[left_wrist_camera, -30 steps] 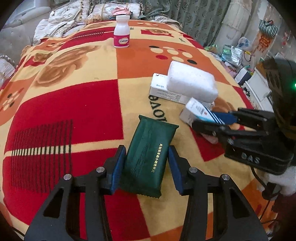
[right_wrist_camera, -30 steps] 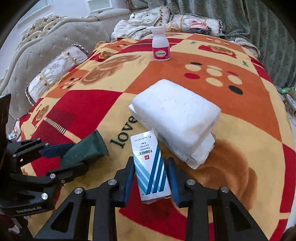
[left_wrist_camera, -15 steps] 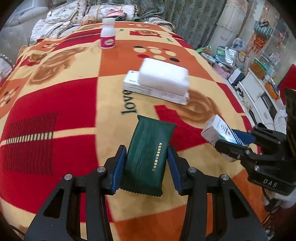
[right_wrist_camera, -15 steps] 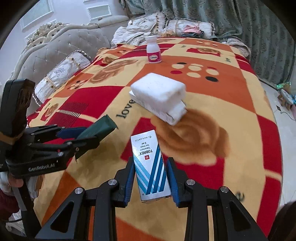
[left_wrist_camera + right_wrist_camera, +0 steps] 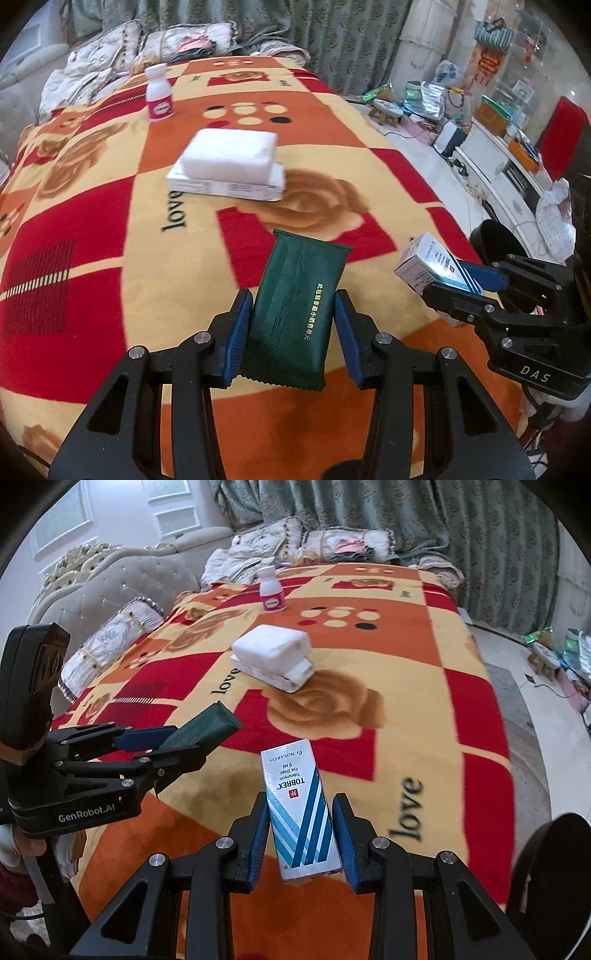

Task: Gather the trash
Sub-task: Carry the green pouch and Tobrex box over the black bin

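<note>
Trash in hand: the left gripper (image 5: 293, 334) grasps a green pack (image 5: 297, 314), the right gripper (image 5: 301, 836) an eye-drop box (image 5: 301, 810), both lifted clear of the blanket (image 5: 110, 240). Each item's long axis runs along its gripper's fingers, pointing toward 12 o'clock in its own wrist view; the pack tilts slightly toward 1. By the look of it, two pieces are collected but not yet binned; no bin can be made out with certainty. On the bed lie a white block (image 5: 229, 153) stacked on a flat carton (image 5: 225, 186) at 11 o'clock, and a bottle (image 5: 159, 98) beyond.
</note>
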Demonstrator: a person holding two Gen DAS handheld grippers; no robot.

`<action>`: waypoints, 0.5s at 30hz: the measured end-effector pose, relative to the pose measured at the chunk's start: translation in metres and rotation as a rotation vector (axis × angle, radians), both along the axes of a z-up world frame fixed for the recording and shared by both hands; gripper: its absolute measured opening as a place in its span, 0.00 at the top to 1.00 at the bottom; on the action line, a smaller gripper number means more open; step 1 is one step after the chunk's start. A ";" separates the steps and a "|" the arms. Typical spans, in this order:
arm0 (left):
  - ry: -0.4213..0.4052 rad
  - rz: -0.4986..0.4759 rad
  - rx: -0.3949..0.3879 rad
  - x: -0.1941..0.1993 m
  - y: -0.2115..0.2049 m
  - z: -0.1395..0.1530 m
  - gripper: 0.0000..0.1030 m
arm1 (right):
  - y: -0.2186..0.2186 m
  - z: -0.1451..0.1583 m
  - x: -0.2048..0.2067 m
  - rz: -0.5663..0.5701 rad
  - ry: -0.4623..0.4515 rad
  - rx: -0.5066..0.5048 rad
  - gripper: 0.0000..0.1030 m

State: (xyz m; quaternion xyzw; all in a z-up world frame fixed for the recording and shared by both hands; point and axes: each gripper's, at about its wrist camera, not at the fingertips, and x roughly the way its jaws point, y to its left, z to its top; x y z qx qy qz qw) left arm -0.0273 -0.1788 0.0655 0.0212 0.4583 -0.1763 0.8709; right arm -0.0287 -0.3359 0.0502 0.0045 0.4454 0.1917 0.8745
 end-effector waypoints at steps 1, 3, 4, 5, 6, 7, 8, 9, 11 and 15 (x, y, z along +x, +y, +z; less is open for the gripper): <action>-0.002 -0.007 0.000 -0.001 -0.005 0.001 0.59 | -0.004 0.001 -0.003 -0.007 -0.002 0.002 0.68; -0.005 -0.017 -0.001 -0.004 -0.012 0.002 0.59 | -0.013 0.003 -0.007 -0.025 -0.005 0.011 0.68; -0.007 -0.021 0.001 -0.004 -0.015 0.003 0.59 | -0.017 0.003 -0.009 -0.034 -0.006 0.013 0.68; -0.009 -0.025 0.002 -0.005 -0.019 0.003 0.59 | -0.020 0.004 -0.011 -0.040 -0.007 0.015 0.68; -0.009 -0.029 0.003 -0.006 -0.022 0.003 0.59 | -0.024 0.004 -0.013 -0.047 -0.007 0.017 0.68; -0.007 -0.035 0.003 -0.007 -0.026 0.004 0.59 | -0.028 0.004 -0.014 -0.055 -0.007 0.019 0.68; -0.007 -0.040 0.004 -0.008 -0.030 0.004 0.59 | -0.031 0.004 -0.016 -0.059 -0.008 0.021 0.68; -0.008 -0.043 0.005 -0.008 -0.033 0.004 0.59 | -0.034 0.005 -0.017 -0.064 -0.009 0.022 0.68; -0.008 -0.053 0.006 -0.009 -0.039 0.004 0.59 | -0.039 0.006 -0.019 -0.076 -0.011 0.027 0.68; -0.010 -0.072 0.007 -0.012 -0.053 0.005 0.59 | -0.049 0.007 -0.024 -0.097 -0.015 0.031 0.68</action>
